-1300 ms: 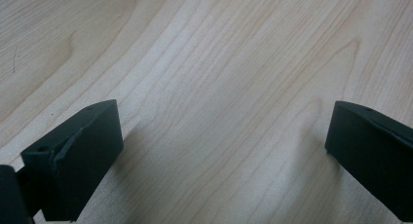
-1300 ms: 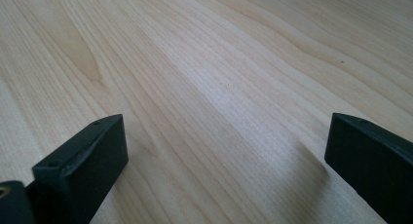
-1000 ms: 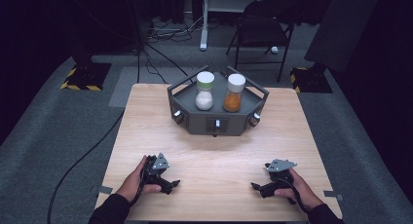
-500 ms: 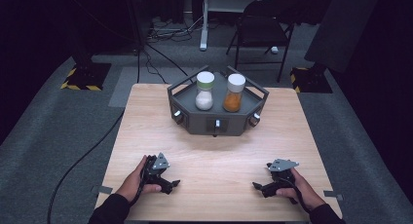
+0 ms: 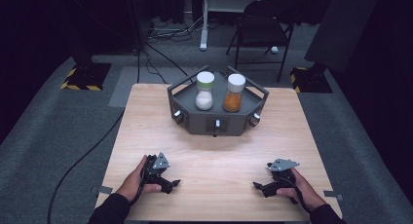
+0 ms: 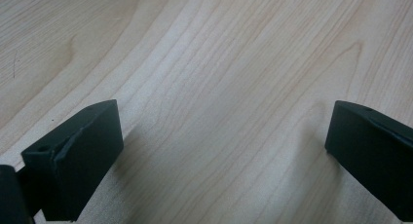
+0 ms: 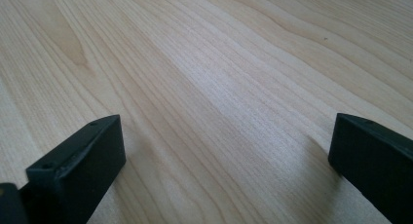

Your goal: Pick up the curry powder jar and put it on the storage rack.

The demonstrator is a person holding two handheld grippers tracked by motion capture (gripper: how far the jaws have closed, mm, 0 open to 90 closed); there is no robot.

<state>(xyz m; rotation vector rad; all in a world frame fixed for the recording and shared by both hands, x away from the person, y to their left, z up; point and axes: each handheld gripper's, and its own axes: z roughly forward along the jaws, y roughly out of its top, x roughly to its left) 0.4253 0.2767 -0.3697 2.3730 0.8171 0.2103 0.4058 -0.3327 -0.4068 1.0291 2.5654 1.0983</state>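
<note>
While resting on table [image 5: 219, 156], left gripper [image 5: 168, 184], right gripper [image 5: 260, 187] — jaws wide, empty.

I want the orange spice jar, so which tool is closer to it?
Right. The right tool rests near the table's front edge, a bit right of the orange spice jar in the tray. The left tool sits equally far forward but farther off to the jar's left.

Left hand-held gripper [image 5: 168, 184] and right hand-held gripper [image 5: 260, 187] apparently gape, low.
</note>
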